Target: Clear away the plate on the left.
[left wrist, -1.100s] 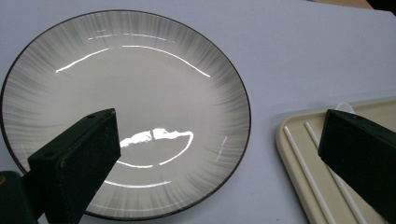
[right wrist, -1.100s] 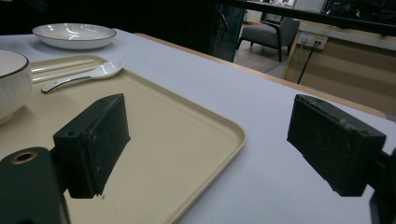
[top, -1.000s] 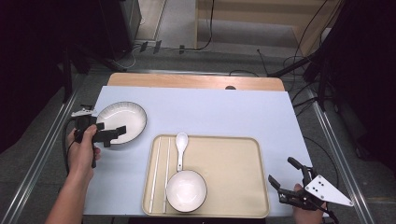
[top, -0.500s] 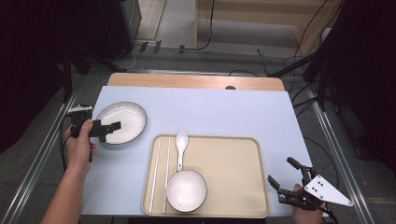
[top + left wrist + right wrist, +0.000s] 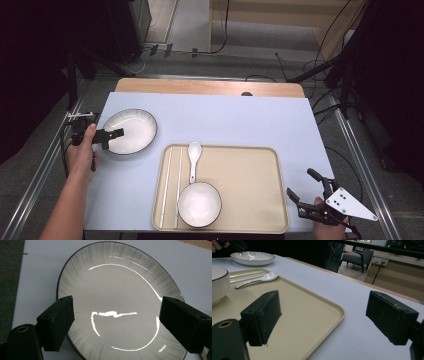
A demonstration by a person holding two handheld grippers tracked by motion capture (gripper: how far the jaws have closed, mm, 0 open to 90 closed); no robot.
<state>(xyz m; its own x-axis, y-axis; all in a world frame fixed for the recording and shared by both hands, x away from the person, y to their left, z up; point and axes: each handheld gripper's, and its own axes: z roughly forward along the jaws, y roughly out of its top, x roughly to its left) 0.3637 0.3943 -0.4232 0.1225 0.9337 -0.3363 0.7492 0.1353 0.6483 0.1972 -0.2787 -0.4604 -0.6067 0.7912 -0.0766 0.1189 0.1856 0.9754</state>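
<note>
A white plate with a dark rim [image 5: 134, 127] lies at the table's left. My left gripper [image 5: 114, 135] reaches in over its left rim. In the left gripper view the plate [image 5: 117, 290] lies below my left gripper [image 5: 116, 311]; the jaws stand wide, have just been closing a little, and neither pad presses on it. My right gripper [image 5: 300, 184] rests open by the tray's near right corner, and in its own view my right gripper [image 5: 322, 305] has nothing between the jaws. The beige tray [image 5: 245, 172] carries a white bowl [image 5: 199, 202], a spoon [image 5: 193, 156] and chopsticks [image 5: 170, 185].
The pale blue mat [image 5: 225, 117] covers the table, with a wooden strip [image 5: 200, 86] along the far edge. In the right gripper view the tray [image 5: 312, 312], bowl [image 5: 218, 282], spoon [image 5: 259, 278] and far plate [image 5: 252, 257] appear. Cables and dark stands ring the table.
My left hand has shifted a little to the left and down at the plate's left rim, and the gripper now lies more level. The right gripper has stayed put.
</note>
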